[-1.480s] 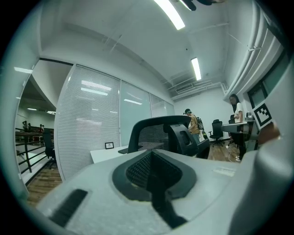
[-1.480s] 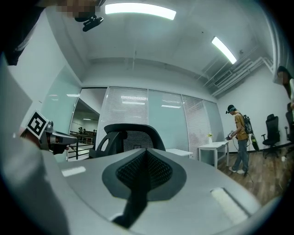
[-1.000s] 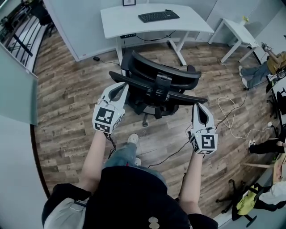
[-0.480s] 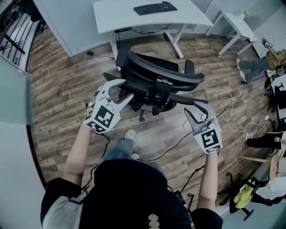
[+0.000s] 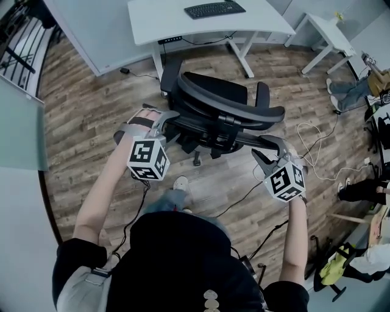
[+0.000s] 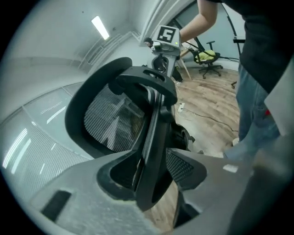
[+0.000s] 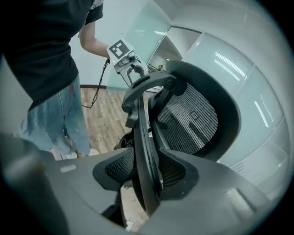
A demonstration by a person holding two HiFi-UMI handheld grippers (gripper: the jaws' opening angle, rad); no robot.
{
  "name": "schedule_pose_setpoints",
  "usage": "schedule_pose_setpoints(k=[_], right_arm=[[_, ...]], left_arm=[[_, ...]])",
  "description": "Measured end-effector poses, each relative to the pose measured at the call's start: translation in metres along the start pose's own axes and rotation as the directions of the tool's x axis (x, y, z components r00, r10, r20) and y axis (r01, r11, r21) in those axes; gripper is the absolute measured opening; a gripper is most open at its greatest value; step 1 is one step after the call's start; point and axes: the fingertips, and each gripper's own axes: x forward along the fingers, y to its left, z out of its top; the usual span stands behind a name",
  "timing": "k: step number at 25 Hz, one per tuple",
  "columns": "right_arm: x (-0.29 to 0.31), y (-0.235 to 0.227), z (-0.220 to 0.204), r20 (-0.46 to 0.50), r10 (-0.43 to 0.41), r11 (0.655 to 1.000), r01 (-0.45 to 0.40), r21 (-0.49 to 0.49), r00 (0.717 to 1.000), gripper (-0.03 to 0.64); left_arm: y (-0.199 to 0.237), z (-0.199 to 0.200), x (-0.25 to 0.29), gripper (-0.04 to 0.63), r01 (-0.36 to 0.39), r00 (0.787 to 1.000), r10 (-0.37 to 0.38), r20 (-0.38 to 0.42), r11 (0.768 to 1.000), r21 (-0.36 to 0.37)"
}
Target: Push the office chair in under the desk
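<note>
A black mesh office chair [image 5: 225, 106] stands on the wood floor in front of the white desk [image 5: 177, 27], its backrest towards me. My left gripper [image 5: 159, 117] straddles the backrest's left edge. In the left gripper view the rim [image 6: 154, 137] runs between the open jaws of that gripper [image 6: 154, 183]. My right gripper [image 5: 268, 149] sits at the backrest's right end. Its jaws are opening, and the rim [image 7: 144, 151] stands between them in the right gripper view [image 7: 147, 179]. Neither gripper's pads clamp the rim.
A keyboard [image 5: 214, 9] lies on the desk. A small white side table [image 5: 326, 39] stands at the right, a white cable [image 5: 317, 152] loops over the floor beside the chair, and a glass partition [image 5: 24, 122] runs along the left. My shoe [image 5: 180, 183] is just behind the chair base.
Both grippers were shut against the backrest a second ago. They have opened and slid over its edge, one at each end. The chair stands closer to the desk.
</note>
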Motion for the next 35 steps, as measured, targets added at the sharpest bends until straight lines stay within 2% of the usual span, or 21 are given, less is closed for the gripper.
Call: schedule_pose_setpoints(k=[3,5,11,17,23,30,35], right_arm=[[0.008,0.003,-0.005,-0.045,0.042,0.999,-0.044,-0.030,0.998,0.186],[0.012,0.004,-0.008,-0.069,0.066,0.997,-0.069,-0.041,0.995,0.183],[0.020,0.004,-0.013,-0.099,0.100,0.992,-0.107,-0.071,0.990,0.152],[0.021,0.006,-0.013,-0.093,0.134,0.986,-0.142,-0.084,0.987,0.140],[0.022,0.006,-0.014,-0.089,0.161,0.982,-0.168,-0.082,0.983,0.135],[0.025,-0.005,-0.022,-0.103,0.167,0.982,-0.175,-0.072,0.980,0.137],[0.033,-0.019,-0.024,-0.109,0.159,0.984,-0.167,-0.066,0.981,0.140]], left_arm=[[-0.004,-0.004,0.007,0.206,0.019,0.999,-0.016,-0.046,0.997,0.080],[-0.002,-0.003,0.010,0.181,0.019,0.998,-0.014,-0.054,0.995,0.094],[-0.002,-0.002,0.015,0.175,0.040,0.997,-0.029,-0.072,0.988,0.146],[-0.004,-0.002,0.016,0.163,0.096,0.992,-0.085,-0.089,0.987,0.132],[-0.005,-0.003,0.018,0.158,0.121,0.990,-0.112,-0.087,0.987,0.106],[0.001,0.003,0.026,0.155,0.152,0.988,-0.151,-0.032,0.987,0.060],[0.013,0.000,0.037,0.155,0.148,0.989,-0.147,-0.012,0.988,0.055]])
